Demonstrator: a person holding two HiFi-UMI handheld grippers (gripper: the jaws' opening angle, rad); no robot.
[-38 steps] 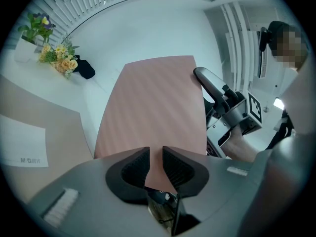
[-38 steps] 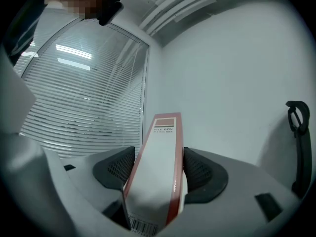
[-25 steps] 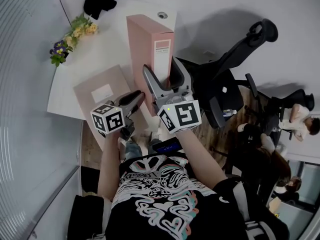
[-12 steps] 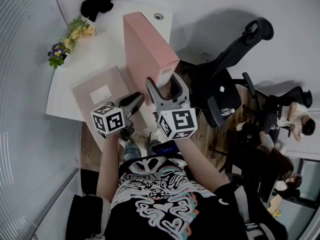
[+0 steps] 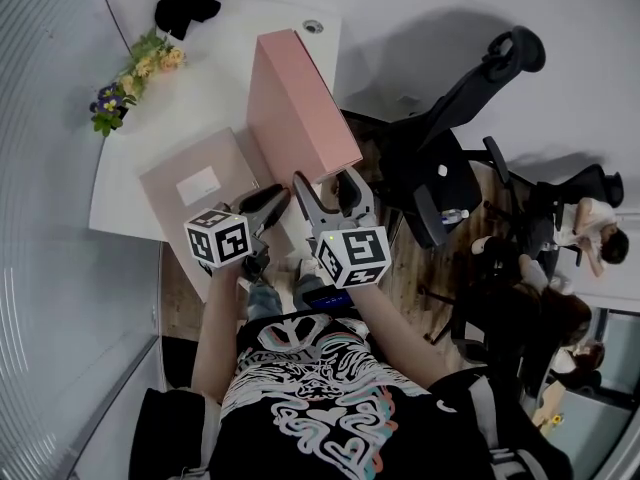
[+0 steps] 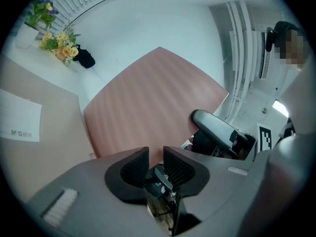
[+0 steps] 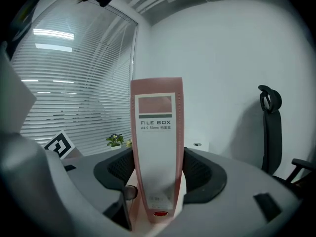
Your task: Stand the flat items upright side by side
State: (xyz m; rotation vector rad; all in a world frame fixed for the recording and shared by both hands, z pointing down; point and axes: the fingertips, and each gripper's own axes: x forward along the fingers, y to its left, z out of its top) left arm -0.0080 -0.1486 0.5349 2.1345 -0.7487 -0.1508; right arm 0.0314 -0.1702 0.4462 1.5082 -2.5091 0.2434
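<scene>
Arms: I see two bare forearms reaching out from a black patterned shirt (image 5: 305, 398), one to each gripper.
Left gripper (image 6: 156, 154): my left claw is level at the near edge of the desk. Its pads are nearly together, with only a narrow slit between them and nothing in it. It touches neither box.
Right gripper (image 5: 327, 184): my right claw is just right of the left one. Its jaws are spread wide and clamped on the lower end of the upright file box, one pad on each broad face.
Upright file box (image 7: 157, 147): pink, held with its spine facing the right gripper view and the white label upright and readable. From the head view its broad face runs away from me, towards the far side of the desk. I cannot tell whether its bottom edge is resting on the desk.
Flat file box (image 5: 175, 196): the same pink, lying on its broad face at the near left of the desk, with a white label on top. It is just left of the upright one.
Desk (image 5: 215, 98): white, with a round cable port at its far right corner.
Flowers (image 5: 140, 68): a small bunch at the left edge, beyond the flat box.
Black bundle (image 5: 188, 6): at the far left corner.
Office chair (image 5: 455, 143): black, on the floor to the right of the desk.
Person (image 5: 590, 230): seated far off to the right.
</scene>
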